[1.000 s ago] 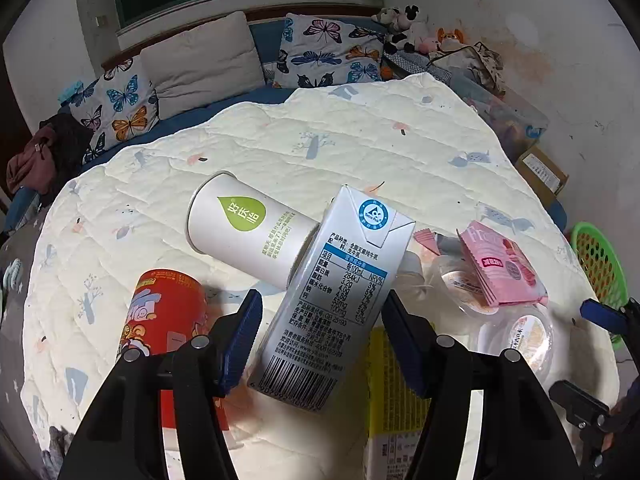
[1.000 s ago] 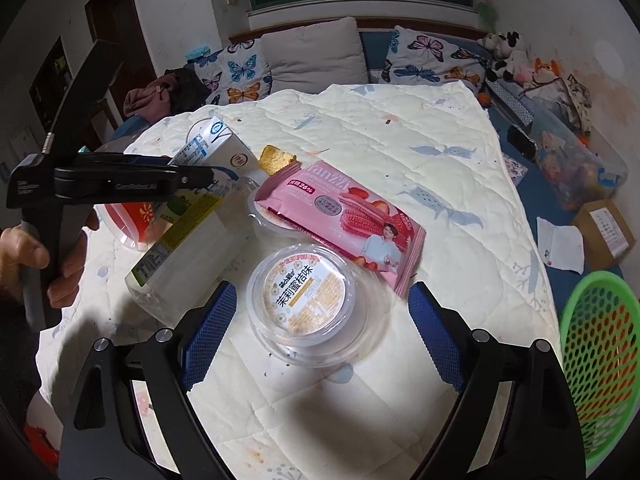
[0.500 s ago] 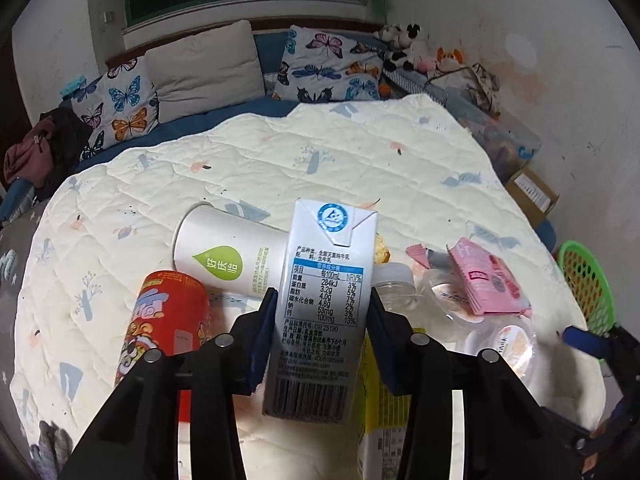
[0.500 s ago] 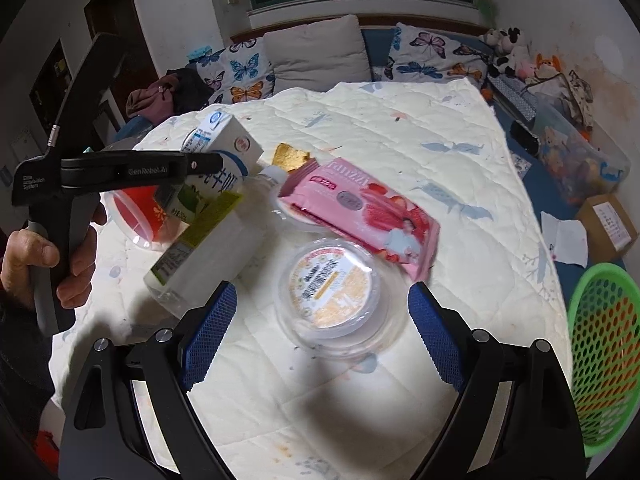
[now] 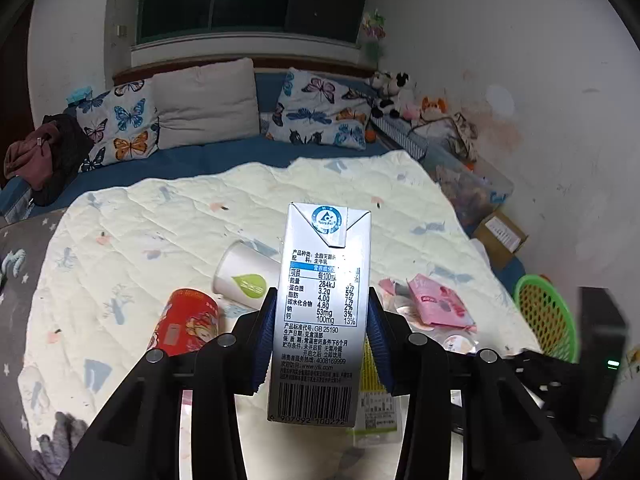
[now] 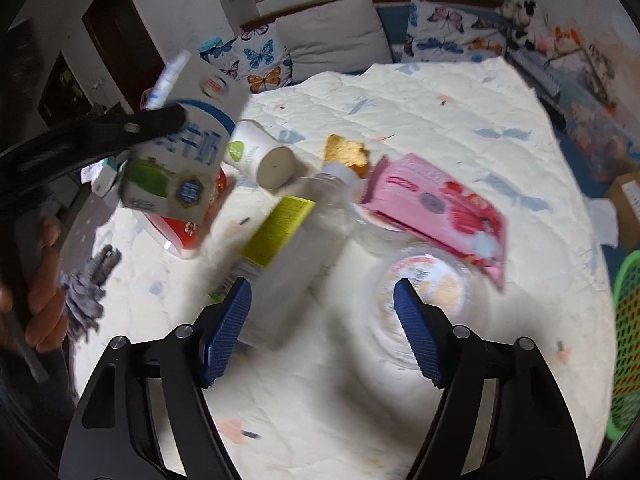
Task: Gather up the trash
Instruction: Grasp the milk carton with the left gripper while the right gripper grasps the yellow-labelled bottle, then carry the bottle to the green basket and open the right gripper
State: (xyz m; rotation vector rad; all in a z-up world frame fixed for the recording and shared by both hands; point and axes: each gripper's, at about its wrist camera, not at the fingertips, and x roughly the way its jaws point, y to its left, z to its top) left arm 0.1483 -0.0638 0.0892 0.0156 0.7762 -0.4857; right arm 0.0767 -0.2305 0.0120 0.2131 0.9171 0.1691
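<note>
My left gripper (image 5: 320, 336) is shut on a white and blue milk carton (image 5: 320, 312) and holds it upright, lifted above the bed; it also shows in the right wrist view (image 6: 184, 160). My right gripper (image 6: 322, 334) is open and empty, low over the quilt between a plastic bottle with a yellow label (image 6: 280, 252) and a round lidded cup (image 6: 420, 288). A pink snack packet (image 6: 436, 208), a white paper cup (image 6: 256, 156) and a red can (image 5: 184, 320) lie on the quilt.
A green mesh basket (image 6: 628, 340) stands at the bed's right edge; it shows in the left wrist view (image 5: 544, 312) too. Pillows (image 5: 208, 104) and soft toys line the far side. A cardboard box (image 5: 500, 236) sits by the right wall.
My left gripper closed on the milk carton and lifted it upright off the quilt. My right gripper narrowed a little and shifted left towards the bottle.
</note>
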